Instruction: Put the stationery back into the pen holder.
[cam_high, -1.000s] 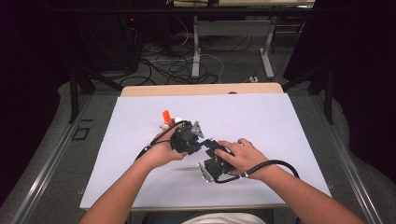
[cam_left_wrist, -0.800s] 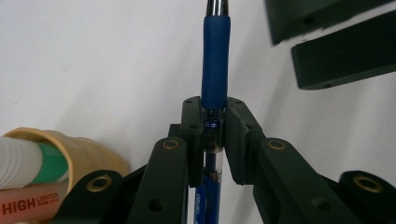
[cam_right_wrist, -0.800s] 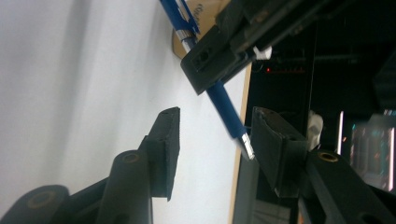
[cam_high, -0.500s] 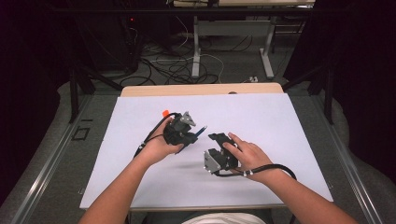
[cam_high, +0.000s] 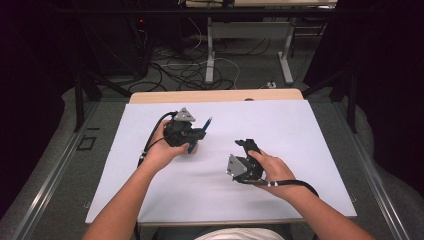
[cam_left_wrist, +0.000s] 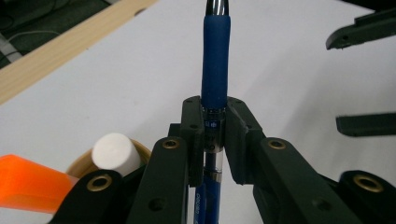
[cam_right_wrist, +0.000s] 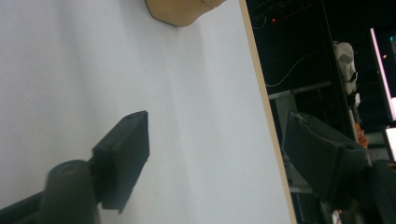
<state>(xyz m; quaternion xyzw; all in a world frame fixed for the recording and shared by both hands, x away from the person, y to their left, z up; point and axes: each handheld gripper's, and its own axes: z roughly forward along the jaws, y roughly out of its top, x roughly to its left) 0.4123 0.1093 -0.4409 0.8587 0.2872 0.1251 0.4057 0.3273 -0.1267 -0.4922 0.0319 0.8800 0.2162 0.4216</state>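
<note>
My left gripper (cam_high: 196, 134) (cam_left_wrist: 215, 107) is shut on a blue pen (cam_left_wrist: 215, 70) with a rubber grip. The pen (cam_high: 206, 123) stands tilted over the white table top, left of centre. Just beneath it is a tan holder (cam_left_wrist: 81, 161) with a white-capped item (cam_left_wrist: 114, 151) and an orange item (cam_left_wrist: 28, 182) in it. My right gripper (cam_high: 248, 145) (cam_right_wrist: 219, 158) lies low over the table right of centre, apart from the pen. Its jaws have just been opening and have nothing between them. Its two jaws also appear in the left gripper view, at the upper right.
A white sheet (cam_high: 300, 130) covers the table, with a wooden strip (cam_high: 215, 96) along the far edge. Beyond it are a dark floor, cables and desk legs. The tan base (cam_right_wrist: 177, 11) of some object shows at the top of the right gripper view.
The two grippers were together at the middle and have drawn apart. The left one has gone left and away with the pen. The right one has moved right and opened.
</note>
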